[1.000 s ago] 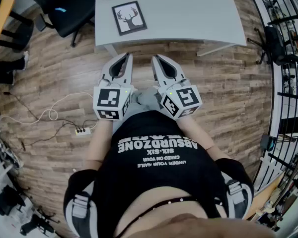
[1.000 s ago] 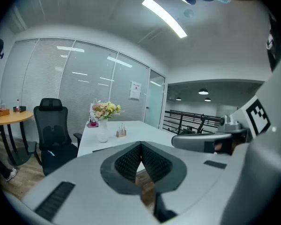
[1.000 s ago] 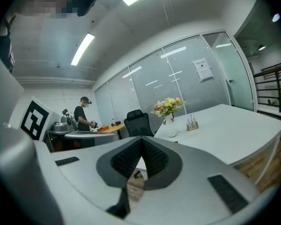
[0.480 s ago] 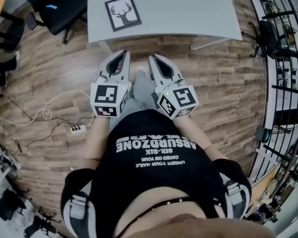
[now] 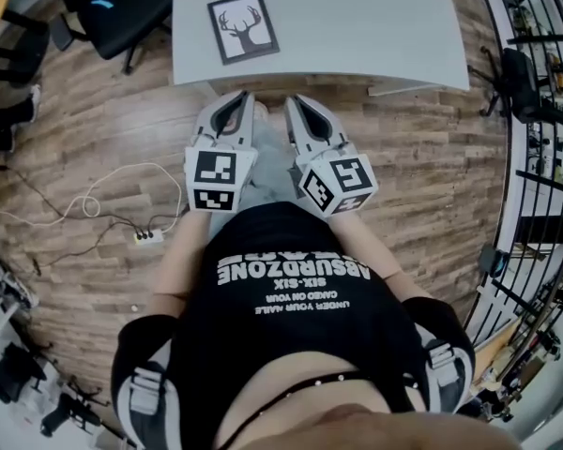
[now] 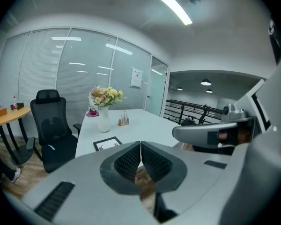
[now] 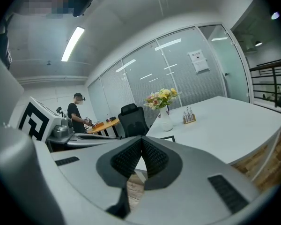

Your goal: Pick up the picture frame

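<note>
The picture frame, black-edged with a deer-head print, lies flat near the left front of the white table. My left gripper and right gripper are held side by side in front of me, pointing at the table's near edge and short of the frame. Both are shut with nothing between the jaws. In the left gripper view the frame lies just left of the closed tips. In the right gripper view only a sliver of the frame shows above the closed tips.
A vase of flowers and a small holder stand further back on the table. A black office chair stands left of it. A power strip with cables lies on the wood floor. A railing runs along the right. A person stands at a far round table.
Both grippers have edged forward toward the table's near edge, still shut and side by side. The head view has swayed slightly.
</note>
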A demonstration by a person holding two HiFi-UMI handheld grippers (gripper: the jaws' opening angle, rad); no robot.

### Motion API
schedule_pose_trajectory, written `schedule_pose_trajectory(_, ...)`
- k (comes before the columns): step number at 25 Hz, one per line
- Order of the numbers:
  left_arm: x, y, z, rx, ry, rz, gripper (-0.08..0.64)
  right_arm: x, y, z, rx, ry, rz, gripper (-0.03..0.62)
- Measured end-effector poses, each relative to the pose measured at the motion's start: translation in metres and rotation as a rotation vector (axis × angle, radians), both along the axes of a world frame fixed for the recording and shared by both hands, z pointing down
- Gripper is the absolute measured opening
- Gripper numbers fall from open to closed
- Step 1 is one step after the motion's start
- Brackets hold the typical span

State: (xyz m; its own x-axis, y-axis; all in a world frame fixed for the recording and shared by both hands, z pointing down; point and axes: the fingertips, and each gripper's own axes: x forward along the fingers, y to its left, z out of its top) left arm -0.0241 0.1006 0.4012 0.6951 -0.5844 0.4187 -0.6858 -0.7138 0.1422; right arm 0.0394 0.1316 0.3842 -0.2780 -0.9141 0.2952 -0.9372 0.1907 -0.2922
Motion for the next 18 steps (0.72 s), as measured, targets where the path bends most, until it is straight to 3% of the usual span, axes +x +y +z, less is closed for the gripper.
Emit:
schedule_pose_trajectory(4, 0.011, -0.022, 0.012, -0.03, -0.038, 0.007, 0.017, 0.004, -0.03, 0.006, -0.017, 0.01, -0.021, 0.017)
schedule_pose_trajectory(10, 0.017, -0.061, 0.021, -0.095, -0.03, -0.003, 0.018, 0.012, -0.069, 0.017, -0.058, 0.009, -0.051, 0.017)
schedule_pose_trajectory(18, 0.013, -0.113, 0.033, -0.114, -0.037, -0.108, 0.02, 0.017, -0.116, 0.037, -0.106, 0.039, -0.113, 0.018)
